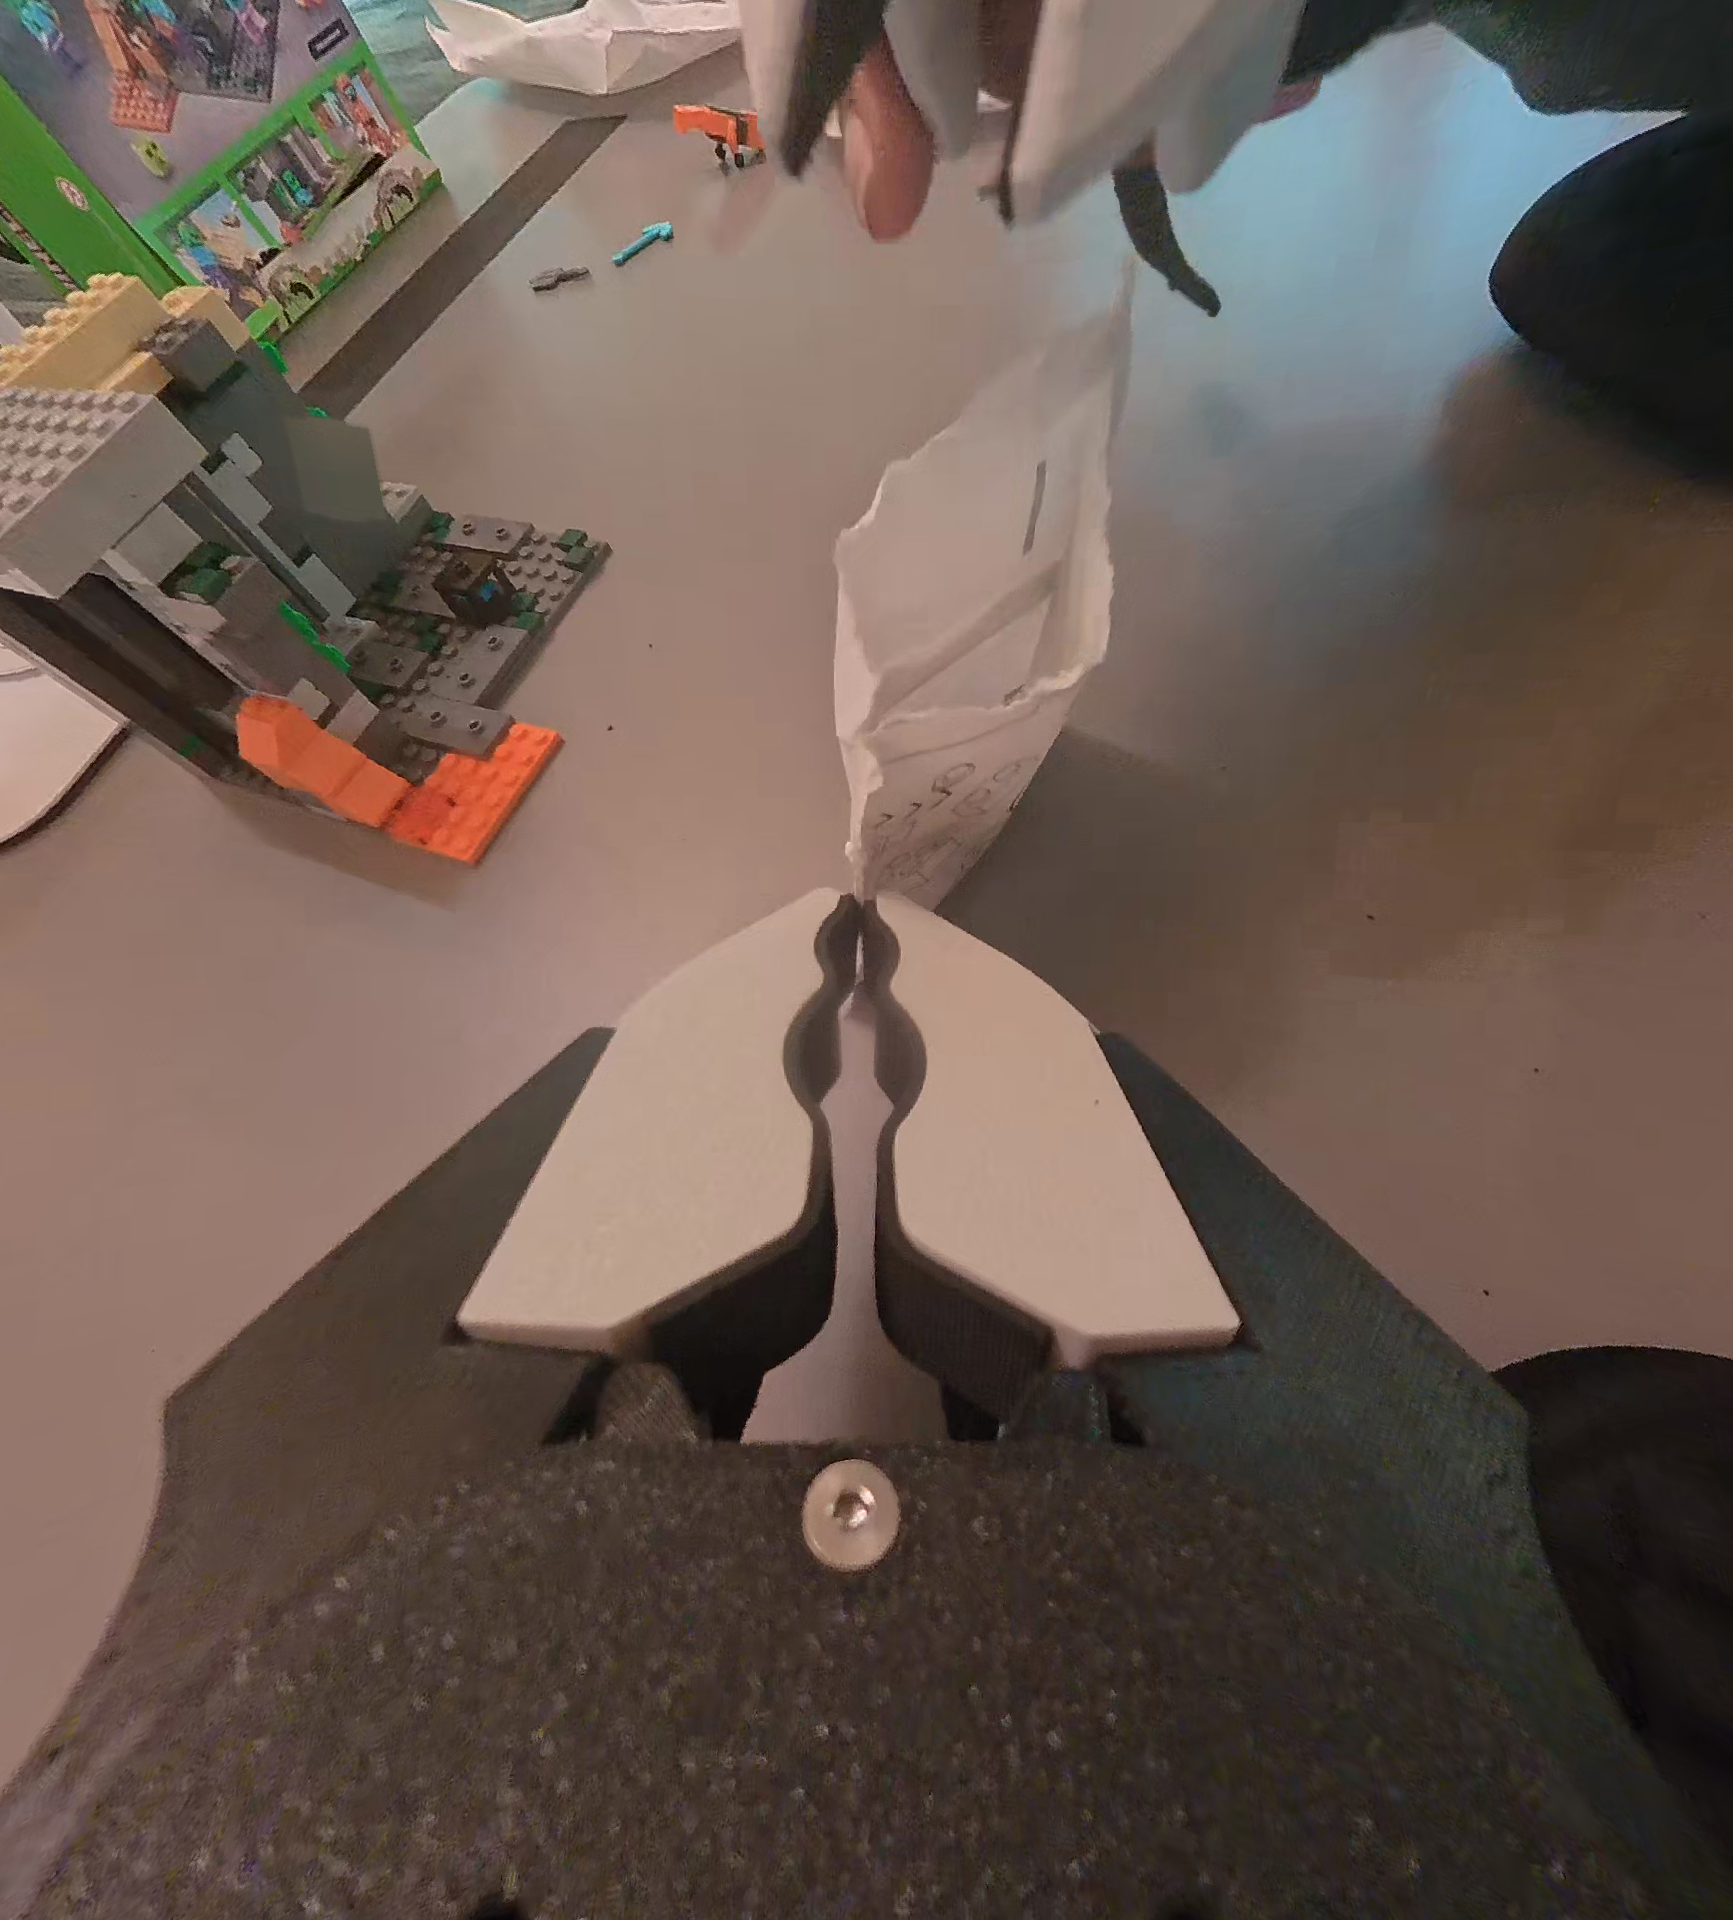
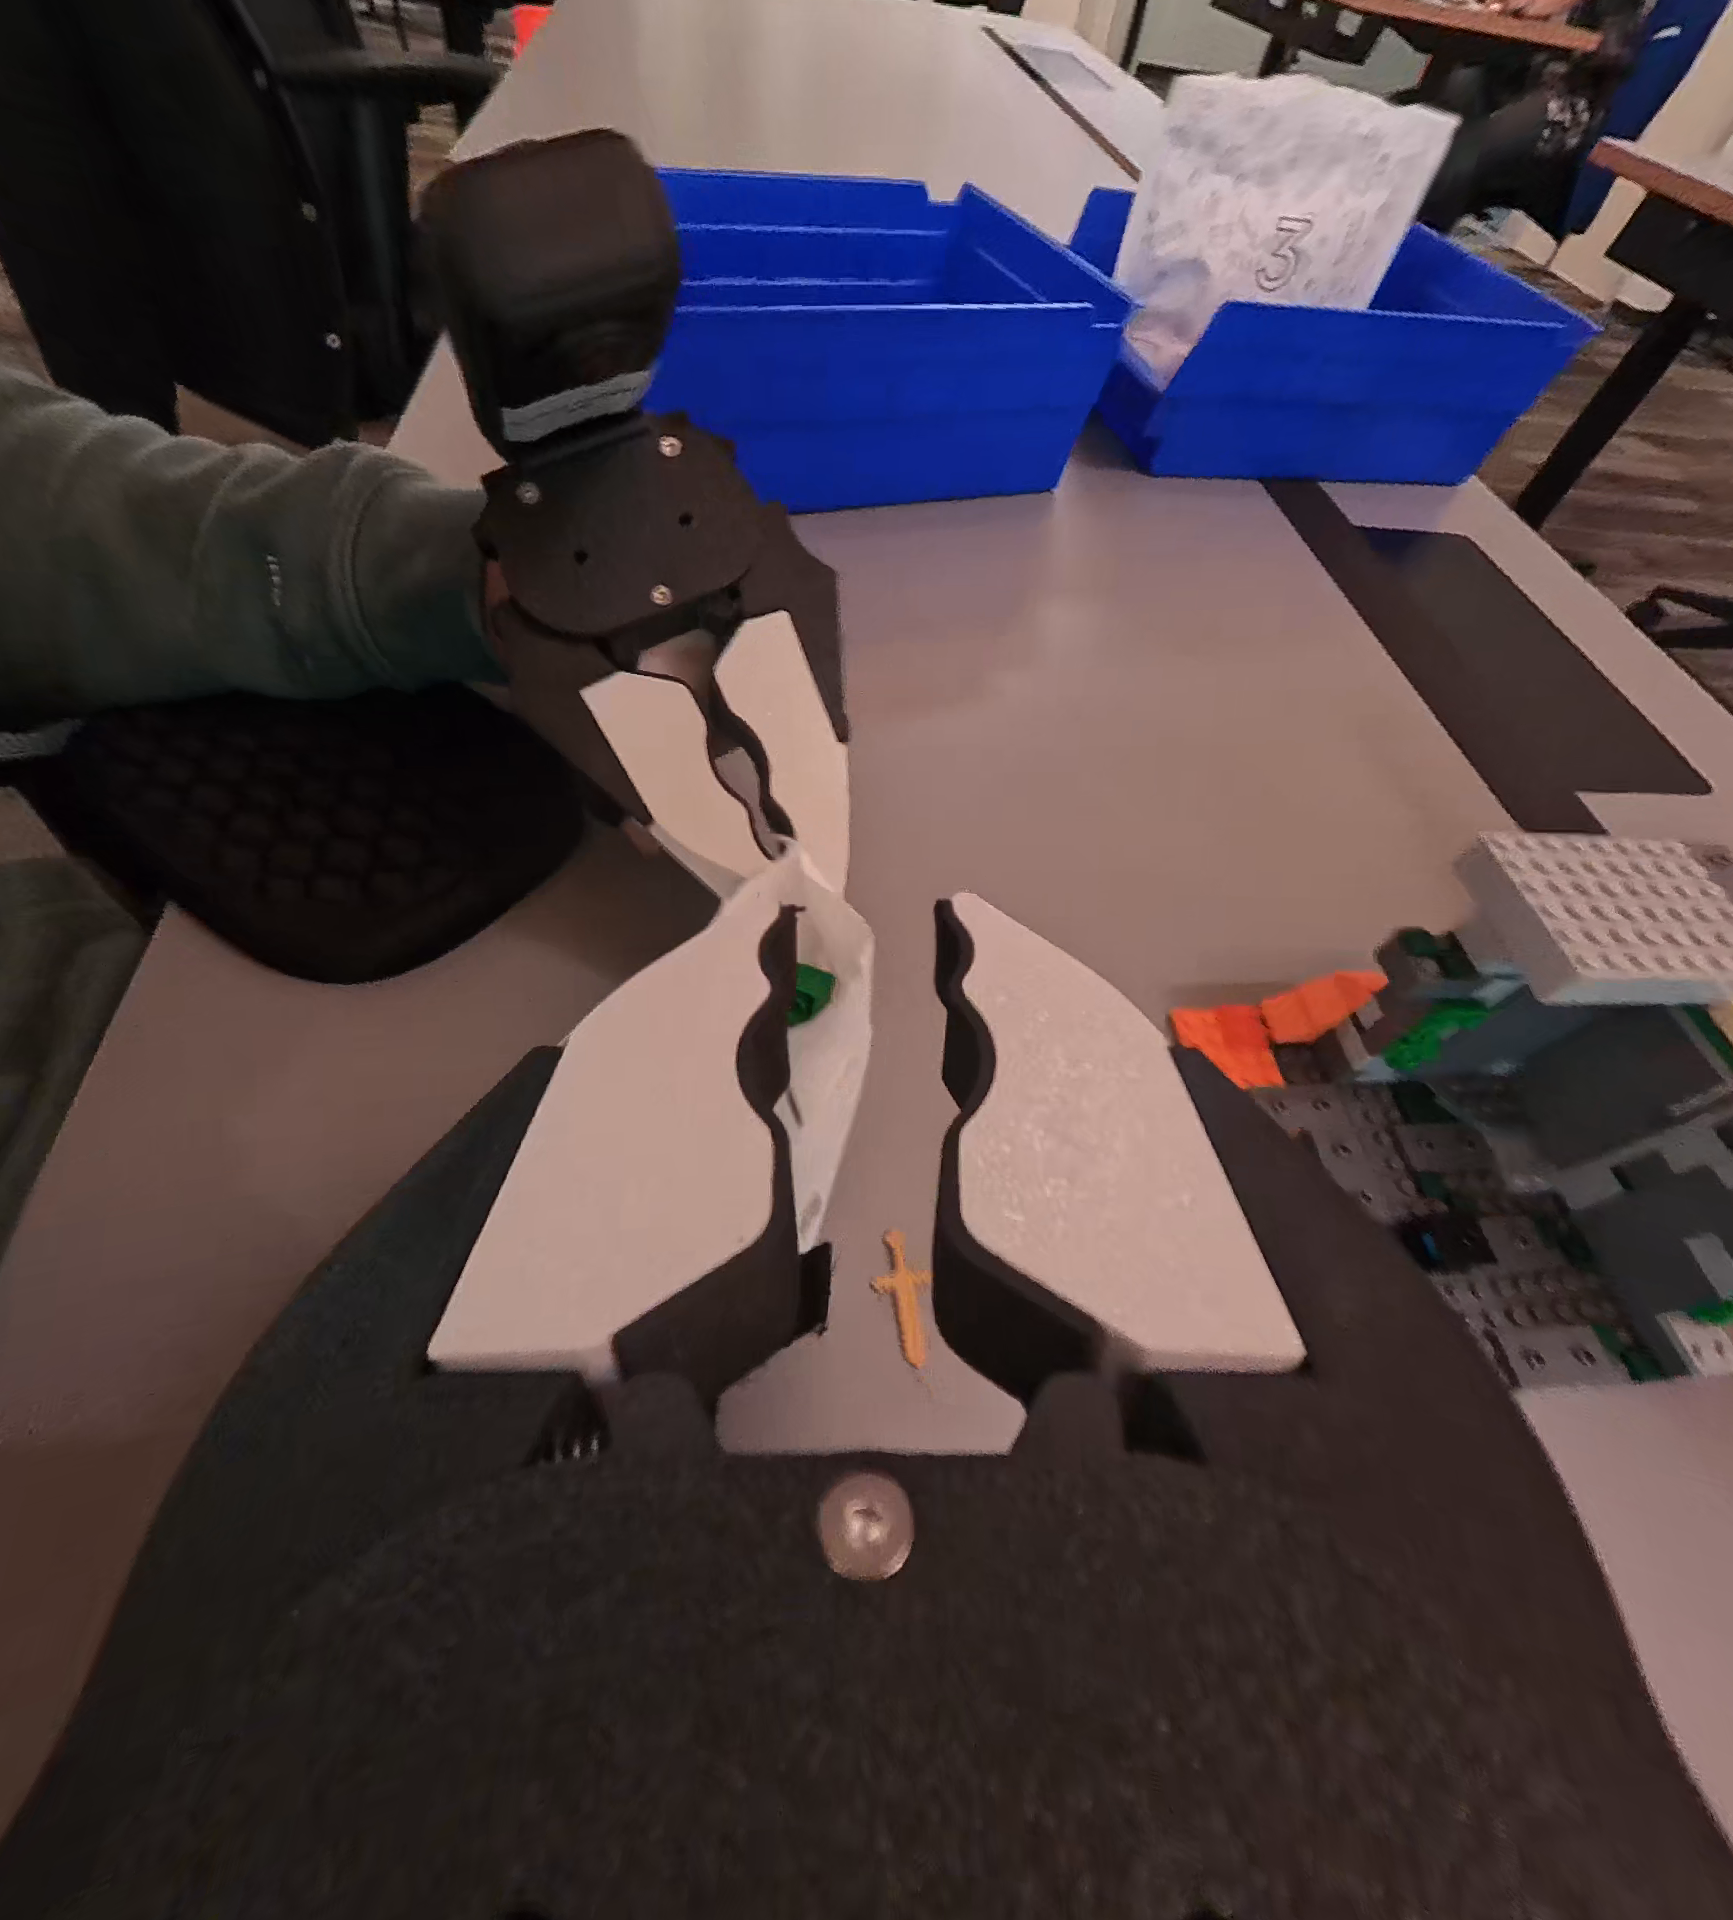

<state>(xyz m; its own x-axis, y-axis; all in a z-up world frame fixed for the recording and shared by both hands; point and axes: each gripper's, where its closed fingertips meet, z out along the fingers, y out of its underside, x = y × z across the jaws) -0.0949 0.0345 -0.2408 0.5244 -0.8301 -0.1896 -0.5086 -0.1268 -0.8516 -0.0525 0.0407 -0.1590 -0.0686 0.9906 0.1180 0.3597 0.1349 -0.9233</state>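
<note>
A smooth grey tabletop fills both views, with two blue plastic bins at its far edge and office furniture dim behind them.

Our left gripper is closed, its pale fingertips pinching a corner of a thin white paper bag that rises ahead of it, crumpled, torn along the top edge and printed in black lower down. Our right gripper stands open: the same bag lies against the inner face of its left finger while the right finger is clear of it, so nothing is clamped there. A small green plastic brick shows inside the bag's mouth, just beside that left finger.

In our judgement, handling this bag well means keeping the pinch on the corner firm and pulling gently, since paper this thin tears easily, and keeping the mouth up so the brick stays in.

A flat gold toy sword lies on the tabletop between the right gripper's fingers, near their base. To the right of that gripper sits a studded brick model in grey, green and orange; its matte blocks look hard and sharp-edged. A green printed cardboard box stands far left of the left gripper.
</note>
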